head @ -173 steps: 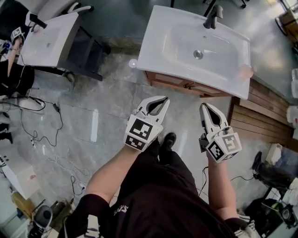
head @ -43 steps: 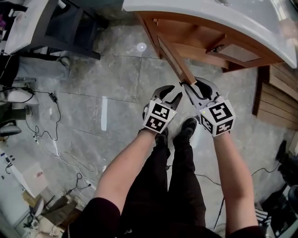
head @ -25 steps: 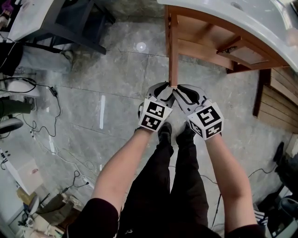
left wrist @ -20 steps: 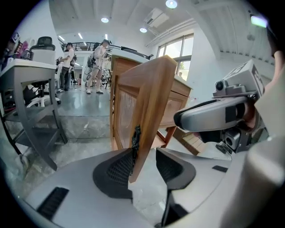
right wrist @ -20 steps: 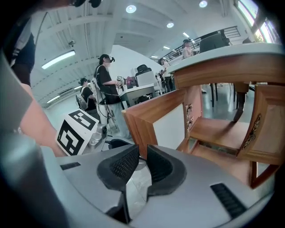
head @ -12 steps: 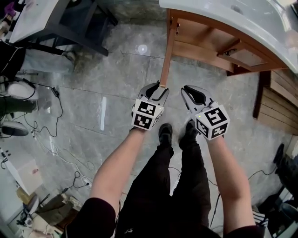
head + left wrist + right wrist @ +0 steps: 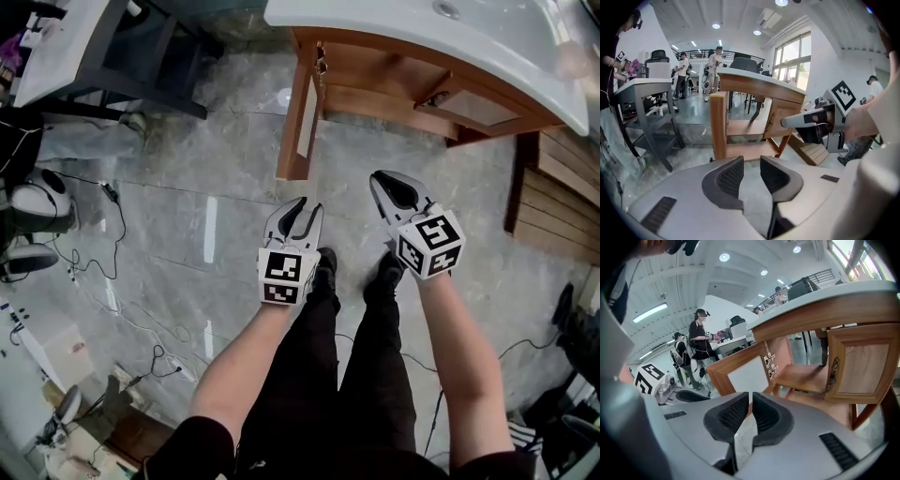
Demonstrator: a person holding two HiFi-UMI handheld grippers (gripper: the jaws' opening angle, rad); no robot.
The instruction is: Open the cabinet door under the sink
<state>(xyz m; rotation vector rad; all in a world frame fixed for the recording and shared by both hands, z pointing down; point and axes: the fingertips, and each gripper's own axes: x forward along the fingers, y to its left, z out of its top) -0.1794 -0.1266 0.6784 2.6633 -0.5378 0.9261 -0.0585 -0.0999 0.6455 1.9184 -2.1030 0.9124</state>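
The wooden cabinet sits under the white sink. Its left door stands swung out wide, edge-on in the left gripper view, its white inner panel and hinges showing in the right gripper view. The right door is closed. My left gripper hangs over the floor, short of the open door; its jaws are closing with nothing between them. My right gripper is to the right, apart from the cabinet, jaws closing to a narrow gap, nothing in them.
A grey-framed white table stands at the far left. Cables trail over the tiled floor at left. Wooden decking lies at the right. The person's shoes are below the grippers. Several people stand in the background.
The left door has swung further out to the left. My left gripper has come off the door's edge and drawn back; my right gripper has shifted right. Both jaw pairs have narrowed.
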